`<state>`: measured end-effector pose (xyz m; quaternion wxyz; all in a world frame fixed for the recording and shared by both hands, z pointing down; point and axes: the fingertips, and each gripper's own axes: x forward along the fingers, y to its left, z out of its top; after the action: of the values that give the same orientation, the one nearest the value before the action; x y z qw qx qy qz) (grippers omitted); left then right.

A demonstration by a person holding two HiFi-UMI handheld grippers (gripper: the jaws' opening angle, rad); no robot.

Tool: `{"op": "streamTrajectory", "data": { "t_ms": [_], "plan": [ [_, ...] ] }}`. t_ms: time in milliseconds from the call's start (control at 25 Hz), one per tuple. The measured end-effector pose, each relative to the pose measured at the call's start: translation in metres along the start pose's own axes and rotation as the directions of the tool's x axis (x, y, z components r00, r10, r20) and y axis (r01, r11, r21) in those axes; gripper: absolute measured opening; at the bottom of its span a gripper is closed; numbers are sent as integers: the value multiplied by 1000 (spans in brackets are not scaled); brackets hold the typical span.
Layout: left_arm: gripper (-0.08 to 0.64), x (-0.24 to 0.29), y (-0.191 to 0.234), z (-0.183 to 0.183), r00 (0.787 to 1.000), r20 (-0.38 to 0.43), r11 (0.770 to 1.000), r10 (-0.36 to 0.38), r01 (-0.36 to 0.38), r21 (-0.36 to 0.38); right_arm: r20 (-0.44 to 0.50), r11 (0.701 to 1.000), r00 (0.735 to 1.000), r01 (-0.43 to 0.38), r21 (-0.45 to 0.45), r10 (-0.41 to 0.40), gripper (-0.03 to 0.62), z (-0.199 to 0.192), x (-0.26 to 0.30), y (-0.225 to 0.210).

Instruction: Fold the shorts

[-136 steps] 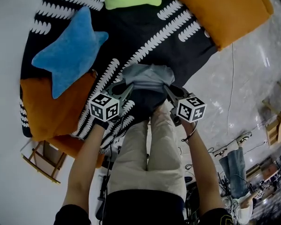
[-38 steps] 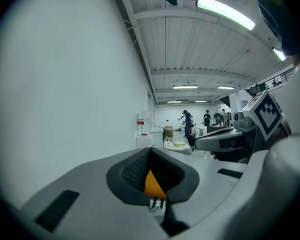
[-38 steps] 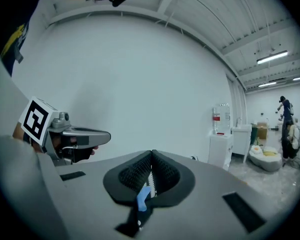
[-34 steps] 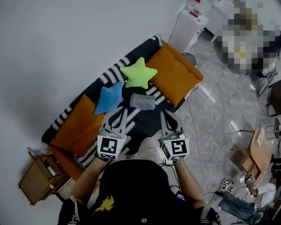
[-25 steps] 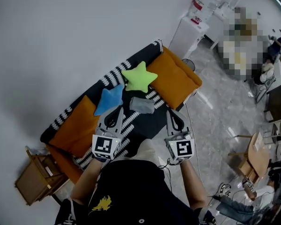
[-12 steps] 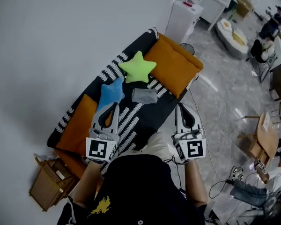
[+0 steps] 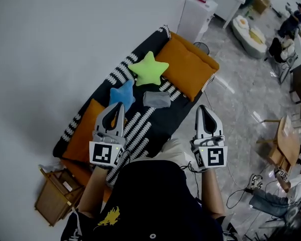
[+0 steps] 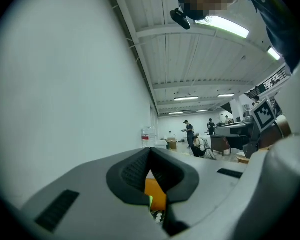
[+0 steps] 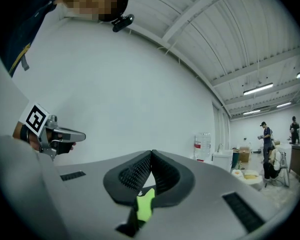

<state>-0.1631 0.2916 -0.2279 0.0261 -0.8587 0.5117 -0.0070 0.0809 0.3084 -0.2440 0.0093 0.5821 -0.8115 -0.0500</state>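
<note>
Both claws are pressed fully together with nothing in them: the left claw (image 7: 121, 104) and the right claw (image 7: 202, 107) point level, held clear of the sofa (image 7: 158, 125). The shorts (image 7: 156, 100) lie as a small, soft grey folded bundle on the sofa's black cover with its white toothed stripes. They sit just beside a plush blue star (image 7: 122, 95), near a lime-green star (image 7: 149, 68) and a plump orange cushion (image 7: 188, 70).
</note>
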Motion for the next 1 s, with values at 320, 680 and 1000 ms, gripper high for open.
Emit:
{"op": "streamTrajectory", "data": {
  "t_ms": [320,680,1000],
  "plan": [
    [14,26,12,8,999,50,999,-19,17,38,78,999,997,7,-33,-5,12,22,28,12],
    [14,42,6,27,993,119,1000,-18,17,9,65,998,998,8,-67,-4,12,23,34,7],
    [14,48,5,24,992,115,999,-41,41,2,64,998,998,14,-65,-9,12,28,38,16]
  ]
}}
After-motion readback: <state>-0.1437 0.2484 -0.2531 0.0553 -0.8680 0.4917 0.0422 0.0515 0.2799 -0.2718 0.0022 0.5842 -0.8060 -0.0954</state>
